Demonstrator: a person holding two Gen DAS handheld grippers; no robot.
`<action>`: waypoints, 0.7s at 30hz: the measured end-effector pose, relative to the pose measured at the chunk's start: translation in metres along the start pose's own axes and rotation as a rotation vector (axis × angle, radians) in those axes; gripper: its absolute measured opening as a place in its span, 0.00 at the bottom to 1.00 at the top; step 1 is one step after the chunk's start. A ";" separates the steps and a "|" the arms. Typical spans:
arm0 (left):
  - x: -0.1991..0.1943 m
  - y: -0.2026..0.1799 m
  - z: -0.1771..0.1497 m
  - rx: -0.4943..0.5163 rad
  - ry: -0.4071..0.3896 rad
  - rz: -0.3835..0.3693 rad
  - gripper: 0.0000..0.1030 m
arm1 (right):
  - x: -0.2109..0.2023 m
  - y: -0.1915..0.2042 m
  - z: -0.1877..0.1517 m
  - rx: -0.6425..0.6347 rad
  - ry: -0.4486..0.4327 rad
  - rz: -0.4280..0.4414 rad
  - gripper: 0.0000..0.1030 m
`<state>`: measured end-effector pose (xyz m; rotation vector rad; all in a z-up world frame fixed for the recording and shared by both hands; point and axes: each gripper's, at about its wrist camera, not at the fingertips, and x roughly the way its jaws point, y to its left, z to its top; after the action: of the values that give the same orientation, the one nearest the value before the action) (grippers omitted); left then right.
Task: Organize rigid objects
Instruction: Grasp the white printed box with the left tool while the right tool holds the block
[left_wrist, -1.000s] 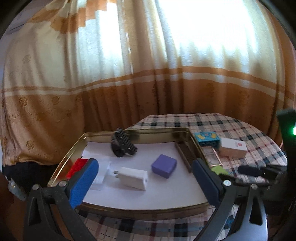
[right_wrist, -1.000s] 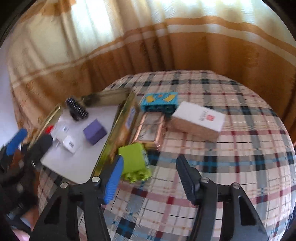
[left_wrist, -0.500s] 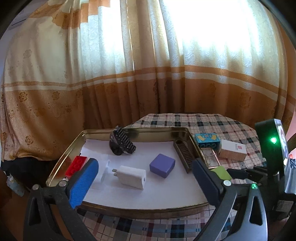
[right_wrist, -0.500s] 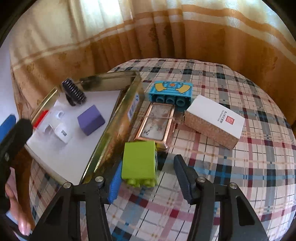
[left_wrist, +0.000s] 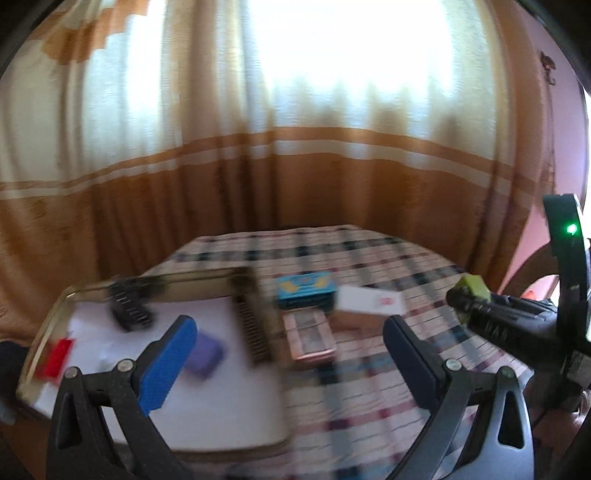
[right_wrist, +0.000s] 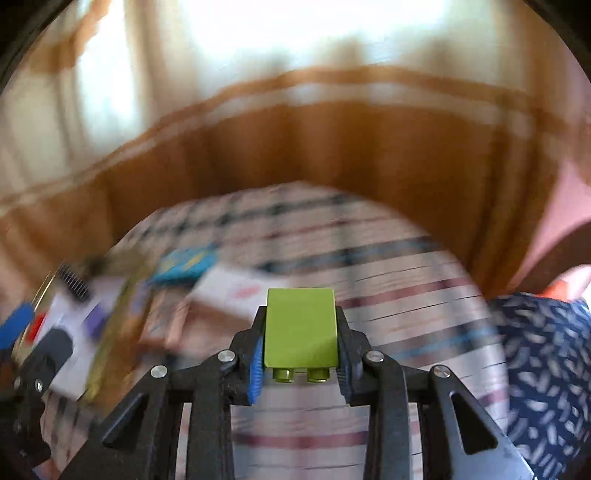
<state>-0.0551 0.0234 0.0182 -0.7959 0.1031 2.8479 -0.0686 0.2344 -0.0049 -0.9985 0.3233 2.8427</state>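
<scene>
Left wrist view: left gripper (left_wrist: 288, 354) wide apart, empty, above tray (left_wrist: 48, 325) edge. Green block (left_wrist: 474, 285) far right of tray, off table.

Right wrist view: right gripper (right_wrist: 301, 349) closing, pads against green block (right_wrist: 301, 332), well right of tray (right_wrist: 110, 332). Risk: fast swing, block slips from shallow side grip.

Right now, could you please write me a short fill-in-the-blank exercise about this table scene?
1. The right gripper is closing on a ____ block.
2. The left gripper holds ____.
3. The purple block lies inside the gold ____.
4. The tablecloth has a ____ pattern.

Missing words: green; nothing; tray; plaid
</scene>
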 end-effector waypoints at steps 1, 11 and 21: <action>0.007 -0.009 0.003 0.011 0.013 -0.019 0.99 | 0.001 -0.006 0.004 0.020 -0.004 -0.012 0.33; 0.091 -0.073 0.021 0.034 0.189 -0.087 0.99 | -0.007 -0.043 0.006 0.139 -0.048 -0.057 0.33; 0.152 -0.088 0.012 0.022 0.375 -0.044 0.96 | 0.005 -0.040 -0.004 0.146 -0.008 -0.013 0.33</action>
<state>-0.1721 0.1354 -0.0522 -1.2997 0.1644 2.6179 -0.0632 0.2726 -0.0174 -0.9563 0.5125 2.7641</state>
